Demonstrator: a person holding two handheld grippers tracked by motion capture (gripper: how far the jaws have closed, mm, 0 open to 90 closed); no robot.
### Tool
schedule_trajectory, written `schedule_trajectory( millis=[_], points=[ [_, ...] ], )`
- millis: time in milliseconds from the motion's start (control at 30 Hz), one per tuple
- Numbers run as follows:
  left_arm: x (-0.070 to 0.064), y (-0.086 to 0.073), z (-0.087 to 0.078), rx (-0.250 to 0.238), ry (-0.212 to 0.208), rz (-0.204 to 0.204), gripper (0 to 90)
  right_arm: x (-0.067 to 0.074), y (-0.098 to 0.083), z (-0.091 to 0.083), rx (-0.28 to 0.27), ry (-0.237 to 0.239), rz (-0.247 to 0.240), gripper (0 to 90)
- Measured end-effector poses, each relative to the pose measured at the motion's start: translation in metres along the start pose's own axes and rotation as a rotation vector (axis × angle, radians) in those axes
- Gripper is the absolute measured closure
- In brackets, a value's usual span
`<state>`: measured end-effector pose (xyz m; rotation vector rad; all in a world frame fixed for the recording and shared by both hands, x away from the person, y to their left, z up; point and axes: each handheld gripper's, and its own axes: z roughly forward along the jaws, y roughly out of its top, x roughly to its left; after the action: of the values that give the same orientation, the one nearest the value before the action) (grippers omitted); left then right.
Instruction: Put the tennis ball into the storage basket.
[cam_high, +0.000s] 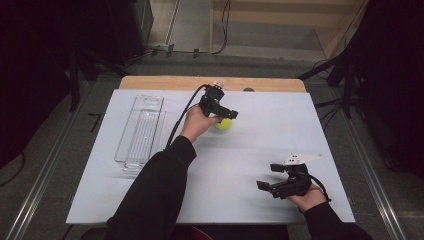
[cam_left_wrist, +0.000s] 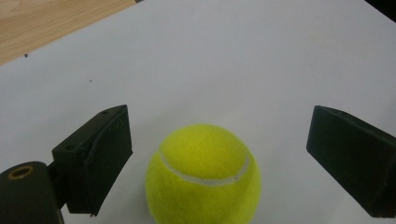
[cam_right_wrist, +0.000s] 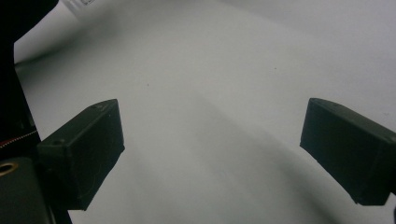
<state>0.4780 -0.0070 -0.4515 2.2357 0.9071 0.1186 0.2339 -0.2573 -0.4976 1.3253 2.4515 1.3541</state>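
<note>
since the ball (cam_left_wrist: 203, 175) sits on the white surface (cam_high: 260, 145) between the left gripper's (cam_left_wrist: 217, 161) spread fingers (cam_left_wrist: 100, 149), untouched, it looks light, fuzzy and prone to roll, so pinch across its middle; the right gripper's (cam_right_wrist: 212, 156) fingers are spread, empty.

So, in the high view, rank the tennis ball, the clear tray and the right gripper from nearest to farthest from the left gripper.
1. Tennis ball: right at the left gripper, between its open jaws.
2. Clear tray: off to the left, lying lengthwise along the white sheet's left side.
3. Right gripper: farthest, low at the table's near right, jaws open.
</note>
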Motion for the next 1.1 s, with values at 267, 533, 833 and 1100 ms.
schedule_trajectory(
  millis=[267, 533, 833, 1100],
  points=[
    [0.005, -0.009, 0.005, -0.004, -0.011, -0.033, 7.2, 0.0, 0.0, 0.0, -0.001, 0.001, -0.001, 4.5],
    [0.007, -0.019, 0.012, 0.001, -0.003, -0.036, 7.2, 0.0, 0.0, 0.0, 0.003, -0.007, -0.007, 4.6],
    [0.005, -0.028, 0.021, 0.016, -0.004, -0.038, 7.2, 0.0, 0.0, 0.0, 0.002, -0.011, -0.01, 4.6],
    [0.007, -0.035, 0.03, 0.037, 0.005, -0.045, 7.2, 0.0, 0.0, 0.0, 0.003, -0.014, -0.012, 4.5]
  ],
)
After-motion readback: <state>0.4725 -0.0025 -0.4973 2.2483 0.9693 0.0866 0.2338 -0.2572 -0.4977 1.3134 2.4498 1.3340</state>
